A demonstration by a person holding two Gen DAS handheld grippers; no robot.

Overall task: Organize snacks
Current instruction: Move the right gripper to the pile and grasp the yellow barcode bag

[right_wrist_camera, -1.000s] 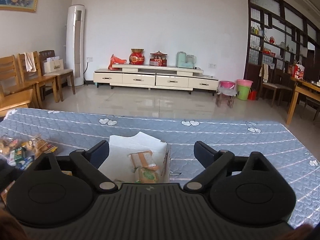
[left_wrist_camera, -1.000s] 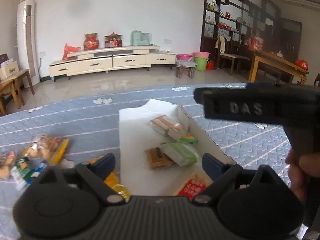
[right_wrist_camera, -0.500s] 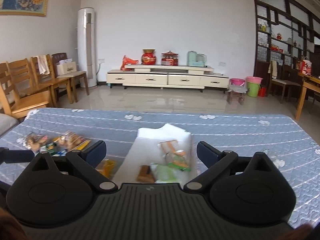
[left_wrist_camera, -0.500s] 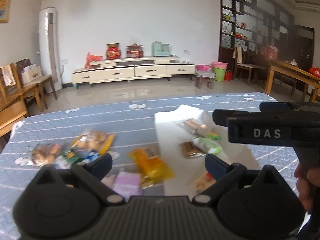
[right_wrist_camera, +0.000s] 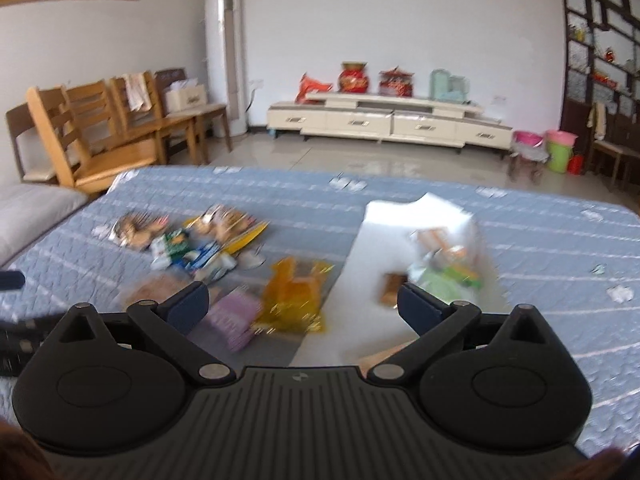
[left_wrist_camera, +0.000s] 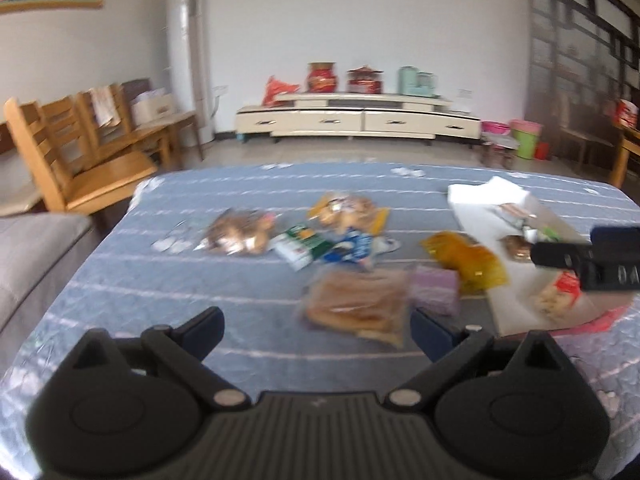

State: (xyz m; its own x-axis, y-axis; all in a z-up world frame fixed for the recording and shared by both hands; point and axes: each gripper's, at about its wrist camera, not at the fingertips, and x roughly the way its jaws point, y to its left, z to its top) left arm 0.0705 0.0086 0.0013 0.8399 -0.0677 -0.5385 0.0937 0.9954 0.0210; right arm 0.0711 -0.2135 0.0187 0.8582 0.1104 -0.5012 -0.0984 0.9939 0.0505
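Across the blue quilted bedspread (left_wrist_camera: pixel 168 280), left wrist view: loose snack packets (left_wrist_camera: pixel 320 236) lie left of the white box (left_wrist_camera: pixel 500 300), chairs and a TV cabinet beyond; the left gripper (left_wrist_camera: pixel 316 330) gapes, empty. Right wrist view — that box (right_wrist_camera: pixel 380 248) holds several packets (right_wrist_camera: pixel 448 264); the right gripper (right_wrist_camera: pixel 302 304) is spread wide, holding nothing.

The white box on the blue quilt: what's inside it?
The white box holds several wrapped snacks: a green packet, a small brown one and pale orange-striped packs. Blur hides the labels, and the right gripper covers the box's near end.
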